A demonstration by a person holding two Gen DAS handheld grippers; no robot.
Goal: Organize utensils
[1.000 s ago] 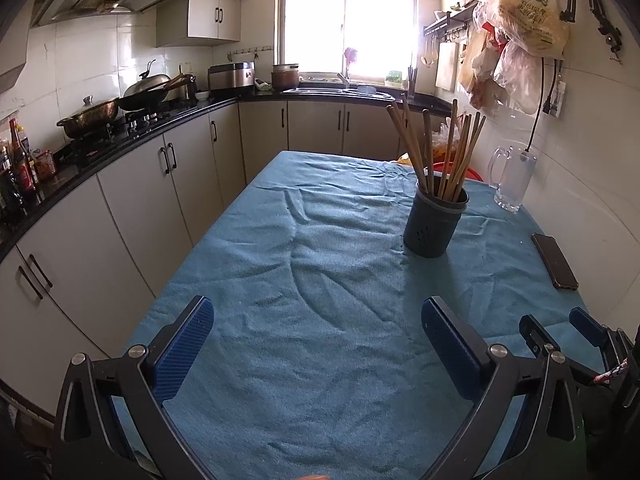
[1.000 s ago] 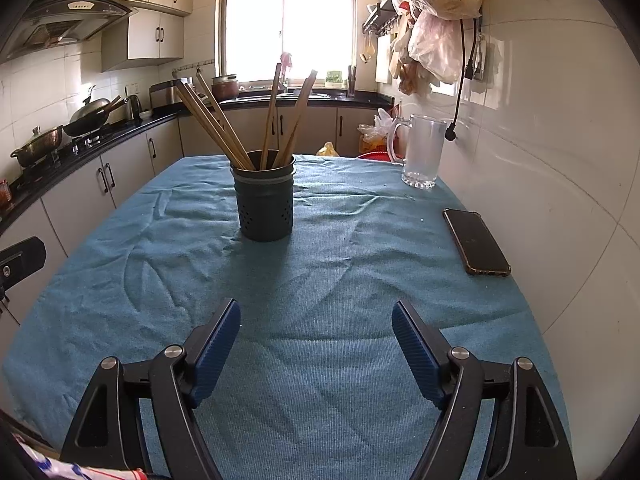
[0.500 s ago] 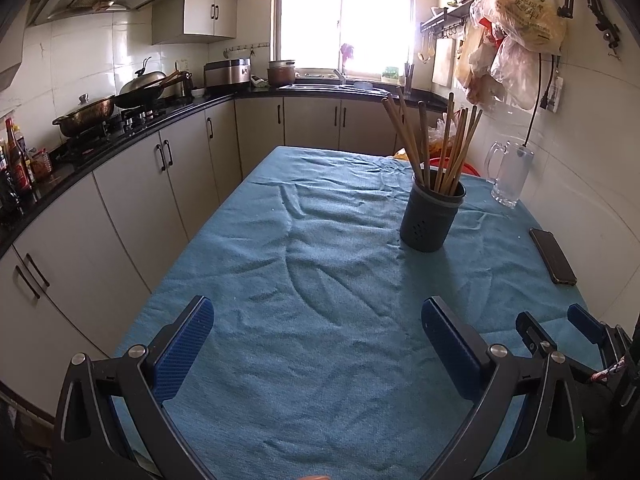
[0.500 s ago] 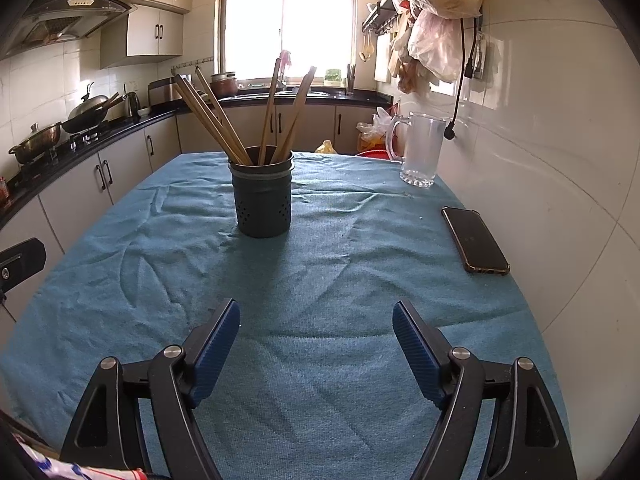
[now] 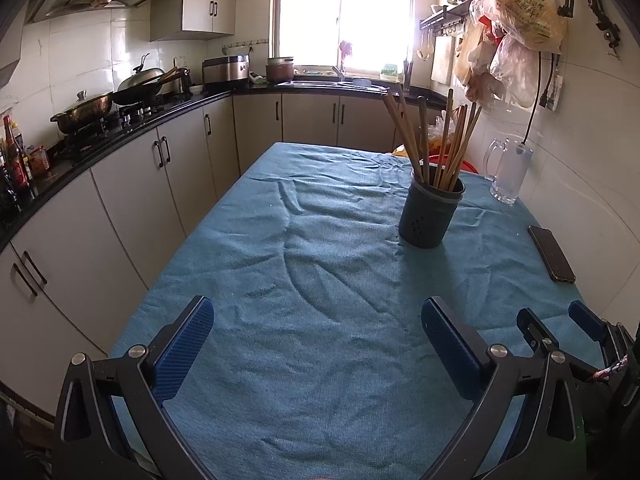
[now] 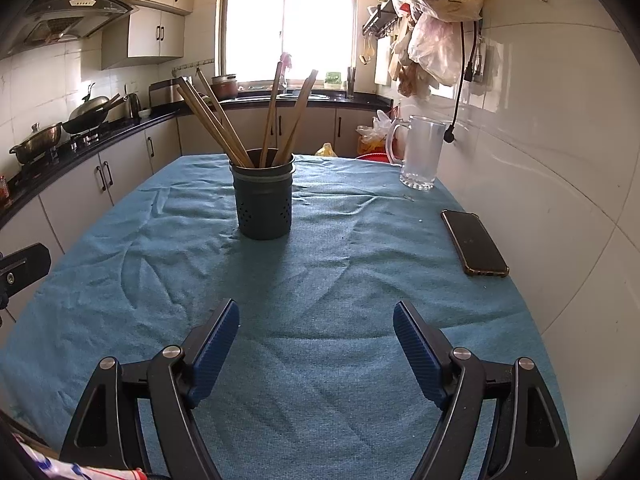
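Observation:
A dark grey utensil holder [image 5: 431,214] [image 6: 264,196] stands upright on the blue tablecloth [image 5: 312,264] [image 6: 320,280], with several wooden chopsticks [image 5: 434,140] [image 6: 224,120] leaning in it. My left gripper [image 5: 316,316] hovers low over the near part of the cloth, open, nothing between its blue pads. My right gripper [image 6: 316,316] is open too and holds nothing, with the holder well ahead of it, slightly to the left. In the left wrist view the right gripper [image 5: 560,320] shows at the right edge.
A dark phone [image 5: 551,254] [image 6: 474,242] lies near the wall on the right. A glass mug [image 5: 508,172] [image 6: 420,152] stands behind it. Cabinets and a stove with pans [image 5: 108,104] run along the left. Bags [image 6: 436,8] hang on the right wall.
Both grippers stay open and in place. The view shifts only very slightly; nothing on the table has moved.

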